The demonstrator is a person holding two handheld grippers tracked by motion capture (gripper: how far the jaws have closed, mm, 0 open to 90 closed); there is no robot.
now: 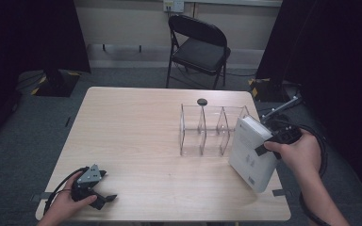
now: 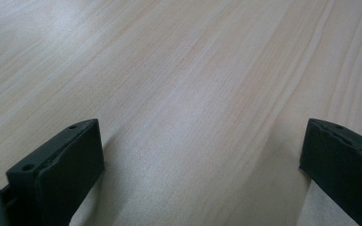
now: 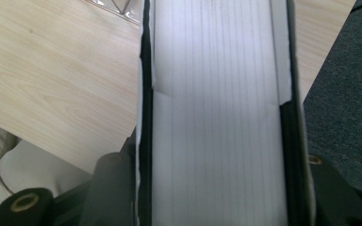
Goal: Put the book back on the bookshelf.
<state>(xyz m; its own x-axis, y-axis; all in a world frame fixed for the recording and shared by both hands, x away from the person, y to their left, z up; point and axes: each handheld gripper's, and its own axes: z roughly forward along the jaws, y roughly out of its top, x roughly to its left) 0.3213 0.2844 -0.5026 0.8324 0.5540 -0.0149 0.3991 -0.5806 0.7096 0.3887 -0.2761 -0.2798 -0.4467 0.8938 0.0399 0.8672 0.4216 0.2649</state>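
The left tool (image 1: 104, 197) rests low on the tabletop (image 1: 132, 136), jaws apart. The right tool (image 1: 267, 143), clamped on a white book (image 1: 250, 153), might let it slip against the clear divider rack (image 1: 207, 129).

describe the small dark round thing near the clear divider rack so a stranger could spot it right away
Start at the light wooden table and find the clear divider rack on its right half. Along the rack's far edge, on the side toward the black folding chair, lies a small dark round object. It is the one dark, opaque item beside the see-through rack, and far smaller than the white book.
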